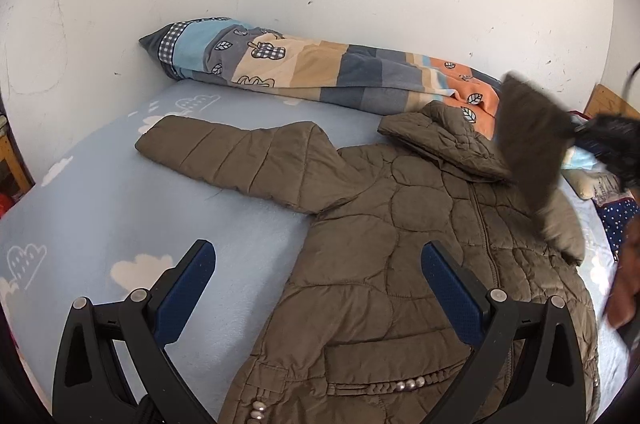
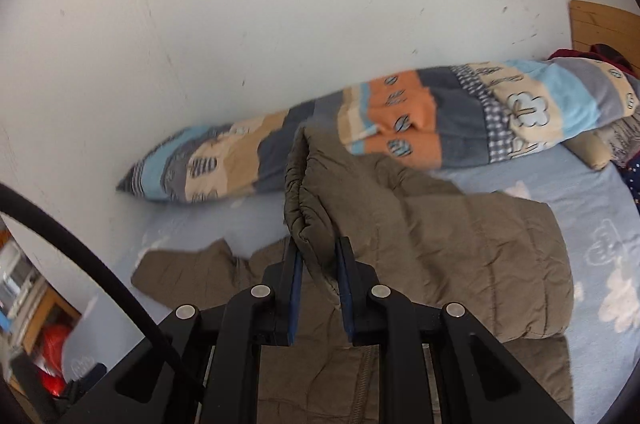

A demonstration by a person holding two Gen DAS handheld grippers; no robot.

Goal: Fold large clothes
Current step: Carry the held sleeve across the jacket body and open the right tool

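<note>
A brown quilted jacket (image 1: pixel 404 256) lies front up on the blue bed sheet, its left sleeve (image 1: pixel 224 155) stretched out toward the wall. My left gripper (image 1: pixel 318 262) is open and empty above the jacket's lower left side. My right gripper (image 2: pixel 318 252) is shut on the cuff of the jacket's right sleeve (image 2: pixel 460 256) and holds it lifted above the jacket body. In the left wrist view the lifted sleeve (image 1: pixel 532 139) hangs blurred at the right, with the right gripper (image 1: pixel 612 143) dark behind it.
A rolled patchwork quilt (image 1: pixel 320 71) lies along the white wall behind the jacket. The blue sheet with white clouds (image 1: pixel 120 224) spreads to the left. A wooden headboard (image 2: pixel 600 23) and pillows sit at the far right. A black cable (image 2: pixel 80 256) crosses the lower left.
</note>
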